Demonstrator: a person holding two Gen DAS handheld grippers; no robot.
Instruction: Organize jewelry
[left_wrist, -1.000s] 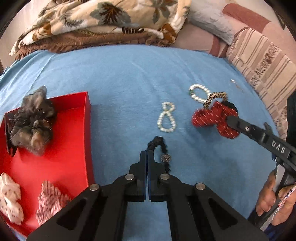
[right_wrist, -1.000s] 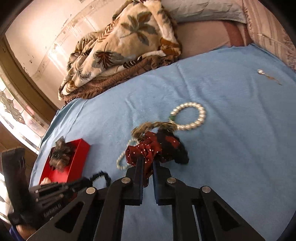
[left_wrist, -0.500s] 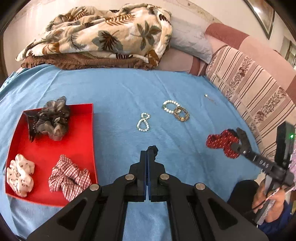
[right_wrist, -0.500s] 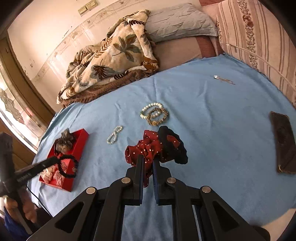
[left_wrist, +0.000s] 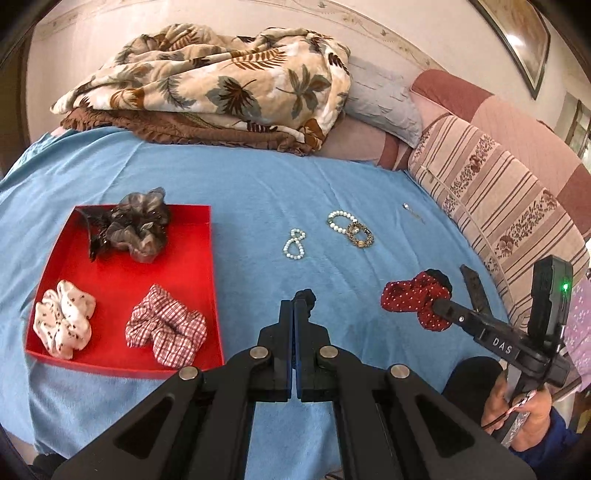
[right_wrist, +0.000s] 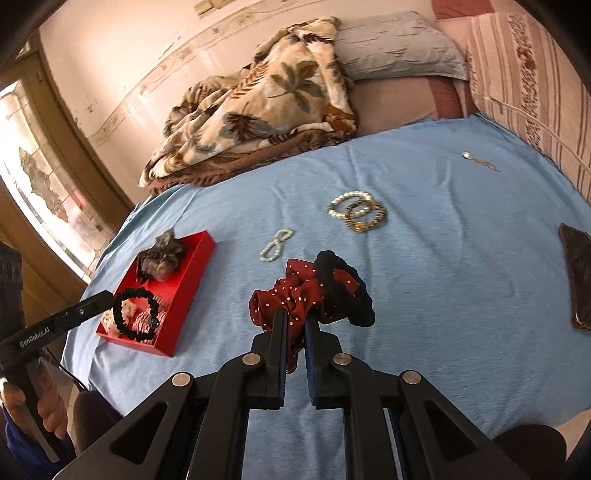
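My left gripper (left_wrist: 294, 306) is shut on a black beaded hair band (right_wrist: 135, 314), which hangs above the red tray (left_wrist: 122, 273) in the right wrist view. My right gripper (right_wrist: 295, 317) is shut on a red polka-dot scrunchie (right_wrist: 295, 291) with a black scrunchie (right_wrist: 345, 295) caught on it, held above the blue sheet; the red scrunchie also shows in the left wrist view (left_wrist: 413, 295). The tray holds a grey scrunchie (left_wrist: 138, 229), a white one (left_wrist: 62, 323) and a checked one (left_wrist: 166, 328). A twisted pearl bracelet (left_wrist: 294, 244), a round pearl bracelet (left_wrist: 340, 221) and a gold bracelet (left_wrist: 360, 235) lie on the sheet.
A small pin (left_wrist: 413, 213) lies near the striped cushion (left_wrist: 498, 206). A dark phone (right_wrist: 578, 273) lies at the sheet's right edge. A folded floral blanket (left_wrist: 207, 81) and a grey pillow (left_wrist: 380, 99) sit at the back.
Both grippers have lifted and pulled back from the sheet with their items. The red scrunchie left the bracelets behind. The black band now hangs over the tray.
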